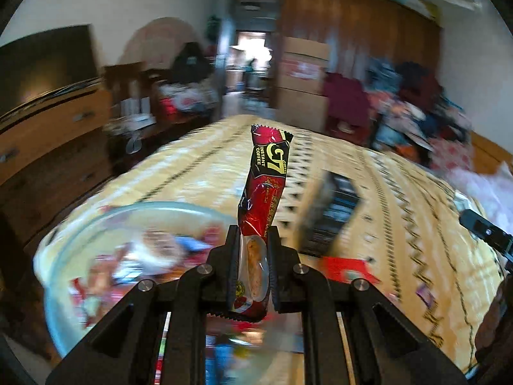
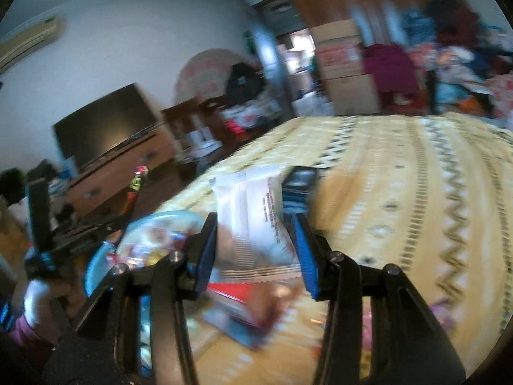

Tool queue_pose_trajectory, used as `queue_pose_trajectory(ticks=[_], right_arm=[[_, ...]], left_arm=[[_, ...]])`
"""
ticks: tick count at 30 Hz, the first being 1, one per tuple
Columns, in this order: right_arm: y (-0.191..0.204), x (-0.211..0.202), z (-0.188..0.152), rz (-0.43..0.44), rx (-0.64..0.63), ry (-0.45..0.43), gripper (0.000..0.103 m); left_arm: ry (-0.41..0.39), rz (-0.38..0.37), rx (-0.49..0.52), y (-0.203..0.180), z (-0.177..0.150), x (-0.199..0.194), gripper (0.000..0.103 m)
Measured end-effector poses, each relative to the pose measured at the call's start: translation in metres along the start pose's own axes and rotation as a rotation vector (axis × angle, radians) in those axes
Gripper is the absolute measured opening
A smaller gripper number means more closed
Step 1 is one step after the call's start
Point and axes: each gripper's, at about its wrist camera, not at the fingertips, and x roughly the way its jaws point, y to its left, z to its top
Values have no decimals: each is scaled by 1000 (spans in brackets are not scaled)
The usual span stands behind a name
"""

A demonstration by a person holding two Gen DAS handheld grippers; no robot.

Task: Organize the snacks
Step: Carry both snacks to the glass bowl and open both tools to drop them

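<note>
While both are raised above the yellow patterned bed [image 1: 368, 173], the left gripper [image 1: 253, 256] pinches a red G7 coffee sachet [image 1: 263, 192] upright between its fingers. The right gripper [image 2: 256, 250] clasps a white snack packet [image 2: 253, 211]; a glass bowl [image 1: 64, 256] of snacks sits below.

Red sachet [image 1: 263, 192]: "G7 COFFEE" in yellow, "INSTANT COFFEE" alongside; smaller print below unreadable. White packet [image 2: 253, 221]: vertical small print, too blurred to read. No other legible txt.

Daylit room, heavy motion blur
Brightest at the far doorway [image 1: 251, 43]; fisheye edges bend and darken (background clutter perhaps out of focus too).
</note>
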Motion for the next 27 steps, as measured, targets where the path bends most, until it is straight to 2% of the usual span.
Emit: queue_pose_trajectory(ticks=[2, 5, 9, 11, 17, 27], right_arm=[[27, 26, 7, 51, -25, 26, 46], [65, 63, 13, 123, -51, 70, 46], [109, 104, 10, 197, -72, 136, 46], [129, 112, 5, 220, -89, 166, 46], [172, 133, -14, 259, -115, 244, 46], [189, 148, -25, 255, -106, 298, 46]], left_arm=[[-7, 78, -34, 32, -1, -3, 15], [8, 120, -89, 67, -9, -6, 15], [33, 142, -142, 97, -24, -10, 15], [45, 142, -161, 106, -34, -11, 15], [67, 123, -181, 109, -44, -7, 15], [112, 123, -197, 115, -57, 7, 15]])
